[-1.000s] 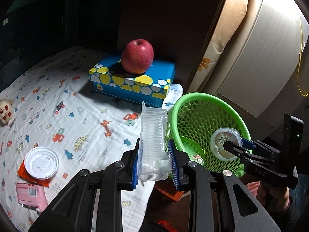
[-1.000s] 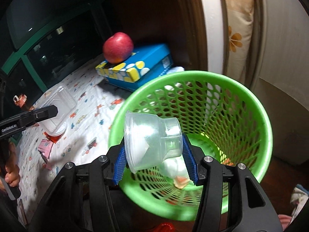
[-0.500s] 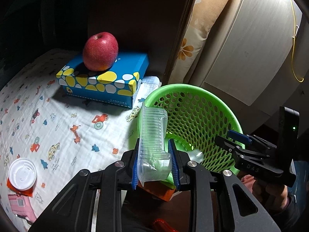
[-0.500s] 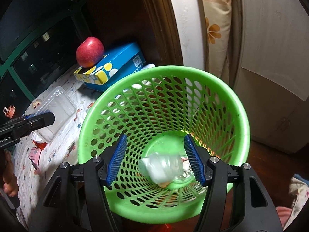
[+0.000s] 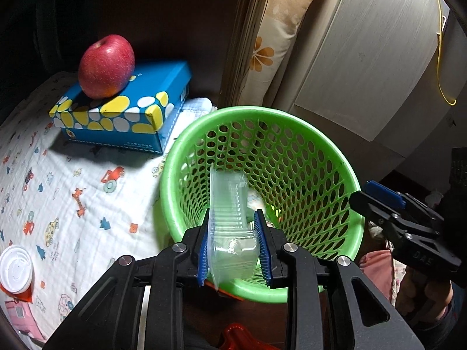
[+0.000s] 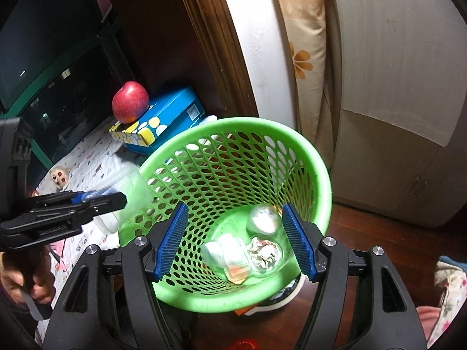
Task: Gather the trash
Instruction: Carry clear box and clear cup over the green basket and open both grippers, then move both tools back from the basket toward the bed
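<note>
Nearby, apple [image 5: 106, 66] atop tissue box [image 5: 128, 110], white lid [image 5: 15, 269] on cloth [image 5: 70, 204].

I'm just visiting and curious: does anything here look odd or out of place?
One thing: a red apple sits on top of a blue tissue box on the bed, beside the green basket. It is round and could roll off.

Green basket [image 6: 303, 148] holds trash [image 6: 262, 252]
</note>
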`<state>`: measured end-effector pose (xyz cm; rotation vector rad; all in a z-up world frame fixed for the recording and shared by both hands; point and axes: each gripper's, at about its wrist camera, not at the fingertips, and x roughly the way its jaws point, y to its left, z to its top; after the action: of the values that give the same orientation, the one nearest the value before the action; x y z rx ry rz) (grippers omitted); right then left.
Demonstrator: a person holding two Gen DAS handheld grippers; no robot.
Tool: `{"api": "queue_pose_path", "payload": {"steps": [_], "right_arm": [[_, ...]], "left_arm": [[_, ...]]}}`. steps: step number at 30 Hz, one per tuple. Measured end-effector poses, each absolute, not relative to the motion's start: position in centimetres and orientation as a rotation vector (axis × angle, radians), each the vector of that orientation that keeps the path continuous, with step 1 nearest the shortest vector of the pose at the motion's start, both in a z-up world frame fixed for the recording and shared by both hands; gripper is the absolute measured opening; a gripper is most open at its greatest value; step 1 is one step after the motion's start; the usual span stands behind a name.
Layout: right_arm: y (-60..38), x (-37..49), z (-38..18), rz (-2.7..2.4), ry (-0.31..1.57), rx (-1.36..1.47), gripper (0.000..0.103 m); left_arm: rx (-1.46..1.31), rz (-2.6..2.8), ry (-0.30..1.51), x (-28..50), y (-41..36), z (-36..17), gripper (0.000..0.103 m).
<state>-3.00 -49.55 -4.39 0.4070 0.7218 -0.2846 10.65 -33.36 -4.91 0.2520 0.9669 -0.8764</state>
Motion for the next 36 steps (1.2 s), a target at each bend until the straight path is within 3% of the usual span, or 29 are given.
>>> {"api": "queue_pose_path", "payload": {"steps": [3, 5, 13, 18, 36], "right_arm": [[-49.7, -3.5, -4.2, -0.288, 0.715, 0.411, 0.068], [-49.8, -3.8, -4.2, -0.287, 0.713, 0.419, 0.068], [-49.3, -4.1, -4.0, -0.266, 0.705, 0.438, 0.068], [-48.1, -3.8, -3.6, -0.237, 0.698, 0.427, 0.071], [-41.1, 0.3, -2.6, -0.072, 0.71, 0.365, 0.076]], "left_arm": [[0.253, -0.883, 0.977, 10.4, -33.8, -5.3, 0.032], [0.254, -0.883, 0.972, 10.1, -34.0, -5.4, 0.045], [0.233, -0.871, 0.952, 9.8, -32.7, -4.7, 0.058], [0.209, -0.809, 0.948, 10.2, -30.1, -4.3, 0.063], [0.042, -0.466, 0.966, 13.7, -13.3, -5.0, 0.066]]}}
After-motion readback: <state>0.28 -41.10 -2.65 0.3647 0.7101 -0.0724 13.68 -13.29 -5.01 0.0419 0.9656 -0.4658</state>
